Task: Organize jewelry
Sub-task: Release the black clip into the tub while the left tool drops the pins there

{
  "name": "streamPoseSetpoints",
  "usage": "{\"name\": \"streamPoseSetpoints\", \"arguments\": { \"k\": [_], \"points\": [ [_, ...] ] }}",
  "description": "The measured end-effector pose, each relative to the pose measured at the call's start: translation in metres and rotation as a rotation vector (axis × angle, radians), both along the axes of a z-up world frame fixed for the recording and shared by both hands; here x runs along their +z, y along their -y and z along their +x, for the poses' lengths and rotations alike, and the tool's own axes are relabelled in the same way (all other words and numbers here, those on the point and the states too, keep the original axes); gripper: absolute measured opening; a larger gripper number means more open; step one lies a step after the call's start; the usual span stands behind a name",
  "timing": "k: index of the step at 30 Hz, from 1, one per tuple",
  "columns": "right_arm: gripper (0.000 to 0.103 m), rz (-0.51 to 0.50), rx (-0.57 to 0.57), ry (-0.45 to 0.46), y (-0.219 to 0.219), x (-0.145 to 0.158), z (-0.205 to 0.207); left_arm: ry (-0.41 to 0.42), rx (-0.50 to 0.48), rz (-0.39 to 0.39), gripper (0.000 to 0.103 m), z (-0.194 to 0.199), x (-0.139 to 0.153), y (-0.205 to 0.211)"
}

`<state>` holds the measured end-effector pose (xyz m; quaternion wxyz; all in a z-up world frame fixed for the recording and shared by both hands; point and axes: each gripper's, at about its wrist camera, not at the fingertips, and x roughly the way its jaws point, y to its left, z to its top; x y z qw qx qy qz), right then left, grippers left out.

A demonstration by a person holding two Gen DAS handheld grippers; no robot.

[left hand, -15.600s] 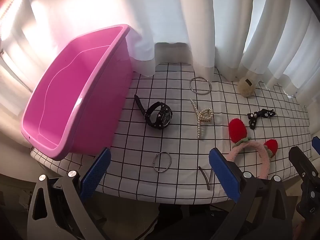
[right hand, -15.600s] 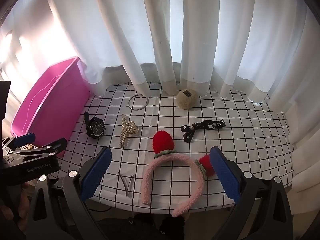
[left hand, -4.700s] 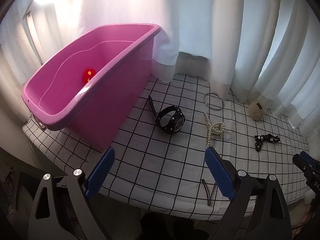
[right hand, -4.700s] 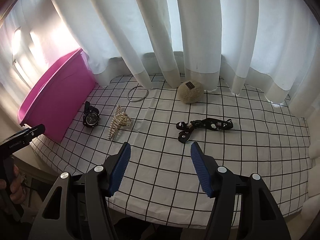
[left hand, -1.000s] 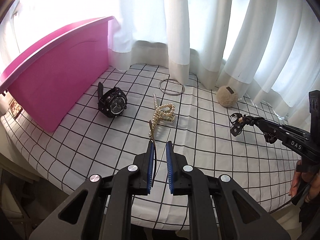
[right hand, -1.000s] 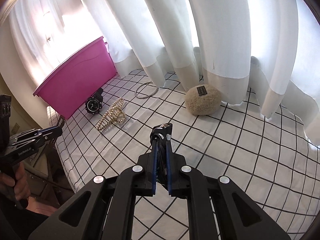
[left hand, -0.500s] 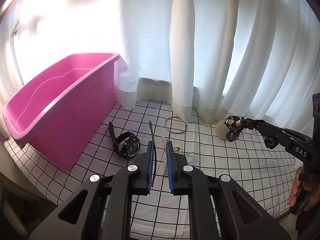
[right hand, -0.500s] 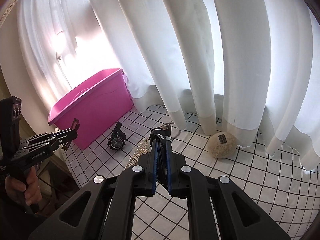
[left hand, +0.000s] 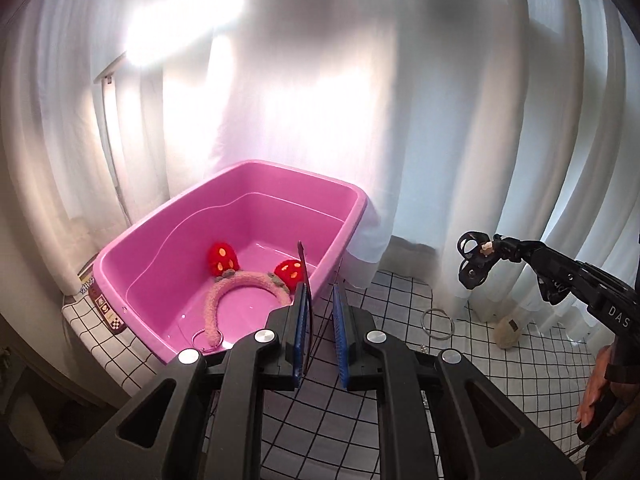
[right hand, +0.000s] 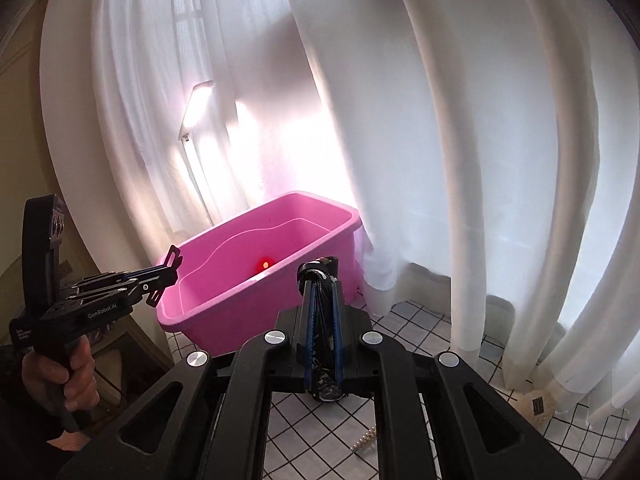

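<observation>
Currently, the left gripper [left hand: 320,312] is pinching a thin hairpin [left hand: 303,276] near the pink tub [left hand: 352,216], and the right gripper [right hand: 323,300] is pinching a black beaded strap [left hand: 474,260] in the air. The plush headband [left hand: 240,292] and a ring [left hand: 205,339] are lying in the tub. A bangle [left hand: 438,319], a fluffy clip [left hand: 508,332] and a pearl piece [right hand: 362,442] are waiting on the checked cloth [left hand: 500,376], so roughly half remains.

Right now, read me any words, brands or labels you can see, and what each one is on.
"DAS": side of the right gripper, cut off.
"GenRobot.AI": body of the left gripper.
Smaller print below it: too small.
Tag on the beige pom-pom: unreadable.
Sticker beside the pink bin: blurred.
</observation>
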<state>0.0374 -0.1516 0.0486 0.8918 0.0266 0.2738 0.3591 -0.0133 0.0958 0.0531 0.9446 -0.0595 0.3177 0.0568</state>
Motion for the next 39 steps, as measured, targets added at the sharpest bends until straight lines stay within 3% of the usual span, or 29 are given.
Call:
{"name": "streamPoseSetpoints", "arguments": {
  "k": [4,10,21,29,39],
  "points": [
    [0.008,0.013,0.052,0.013,-0.05,0.013,0.018,0.028,0.067,0.045,0.014,0.01,0.009,-0.041],
    [0.008,0.012,0.105,-0.001,-0.122,0.024,0.049,0.004,0.126,0.045,0.014,0.037,0.012,-0.097],
    [0.008,-0.091,0.133,-0.121,-0.222,-0.003,0.1,-0.086,0.137,-0.002,0.016,0.086,-0.026,-0.149],
    [0.008,-0.167,0.109,-0.205,-0.255,-0.035,0.117,-0.163,0.146,-0.014,0.019,0.103,-0.046,-0.171],
    [0.009,-0.245,0.048,-0.275,-0.271,-0.055,0.132,-0.219,0.152,-0.036,0.022,0.107,-0.06,-0.187]
  ]
}}
